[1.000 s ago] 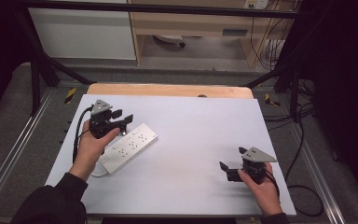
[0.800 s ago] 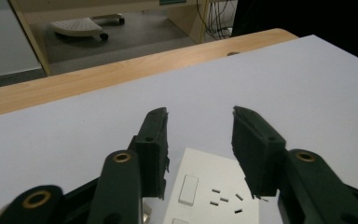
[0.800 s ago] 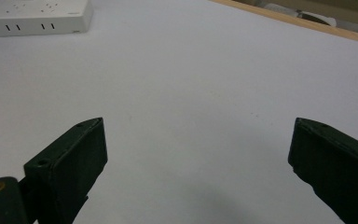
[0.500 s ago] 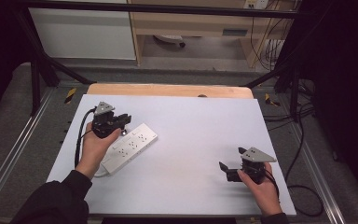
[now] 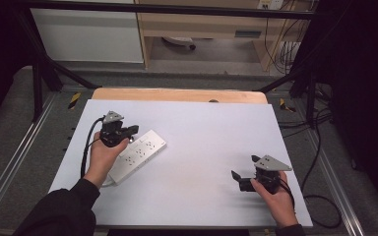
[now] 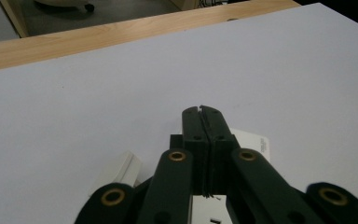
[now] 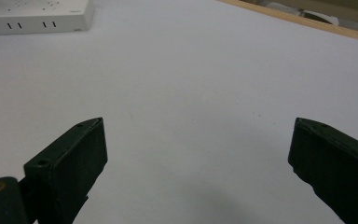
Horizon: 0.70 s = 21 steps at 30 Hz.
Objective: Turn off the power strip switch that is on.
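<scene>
A white power strip (image 5: 140, 153) lies slantwise on the left half of the white table sheet (image 5: 202, 132). My left gripper (image 5: 132, 131) hovers over the strip's far end, held by a hand, jaws shut with nothing between them. In the left gripper view the shut left gripper (image 6: 202, 111) covers most of the power strip (image 6: 252, 141), whose white corners show on either side. My right gripper (image 5: 236, 178) rests at the near right of the sheet, jaws spread wide. In the right gripper view the right gripper (image 7: 198, 125) is open over bare sheet, with the power strip (image 7: 37, 16) far off at the top left.
A wooden table edge (image 5: 177, 94) runs along the far side of the sheet. A black cable (image 5: 85, 147) loops from the left gripper beside the forearm. Metal frame rails (image 5: 10, 167) flank the table, and cables (image 5: 320, 196) lie on the floor at right.
The left gripper has shifted a little nearer and to the right over the power strip, and its jaws look to have come together. The right gripper has stayed put.
</scene>
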{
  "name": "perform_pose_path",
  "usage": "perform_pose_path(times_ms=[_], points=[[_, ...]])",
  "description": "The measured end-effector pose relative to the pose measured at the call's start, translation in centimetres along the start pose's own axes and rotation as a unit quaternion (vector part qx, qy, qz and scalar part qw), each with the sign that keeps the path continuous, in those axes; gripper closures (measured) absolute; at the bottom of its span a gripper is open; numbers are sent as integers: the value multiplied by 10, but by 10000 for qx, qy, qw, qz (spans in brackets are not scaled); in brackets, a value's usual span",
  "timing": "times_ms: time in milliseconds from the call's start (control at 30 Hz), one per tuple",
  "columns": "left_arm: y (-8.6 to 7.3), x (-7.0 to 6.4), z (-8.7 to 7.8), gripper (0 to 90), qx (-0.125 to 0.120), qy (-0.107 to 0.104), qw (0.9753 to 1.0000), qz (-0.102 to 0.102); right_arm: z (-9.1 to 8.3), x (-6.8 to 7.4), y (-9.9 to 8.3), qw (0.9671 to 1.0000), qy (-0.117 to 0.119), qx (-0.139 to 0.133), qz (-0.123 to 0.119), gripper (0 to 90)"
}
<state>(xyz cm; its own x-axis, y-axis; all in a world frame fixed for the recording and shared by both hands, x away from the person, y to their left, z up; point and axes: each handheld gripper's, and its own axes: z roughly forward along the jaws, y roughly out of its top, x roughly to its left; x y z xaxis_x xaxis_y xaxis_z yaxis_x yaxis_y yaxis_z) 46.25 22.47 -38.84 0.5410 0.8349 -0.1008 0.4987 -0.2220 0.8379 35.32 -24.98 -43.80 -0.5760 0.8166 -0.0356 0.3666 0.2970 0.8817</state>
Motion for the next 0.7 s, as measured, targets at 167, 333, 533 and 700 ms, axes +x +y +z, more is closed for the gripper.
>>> perform_pose_path(times_ms=[167,333,533,700], points=[[-6,4,5,897,96,-9,9999,-117,0,0,0,10000,3,9,9,49],[-10,6,7,898,152,-35,9996,-222,0,0,0,10000,6,-3,2,49],[-14,7,10,898,288,-20,9993,-257,0,0,0,10000,9,7,9,48],[-16,9,13,899,355,-21,9990,-266,0,0,0,10000,5,7,12,49]])
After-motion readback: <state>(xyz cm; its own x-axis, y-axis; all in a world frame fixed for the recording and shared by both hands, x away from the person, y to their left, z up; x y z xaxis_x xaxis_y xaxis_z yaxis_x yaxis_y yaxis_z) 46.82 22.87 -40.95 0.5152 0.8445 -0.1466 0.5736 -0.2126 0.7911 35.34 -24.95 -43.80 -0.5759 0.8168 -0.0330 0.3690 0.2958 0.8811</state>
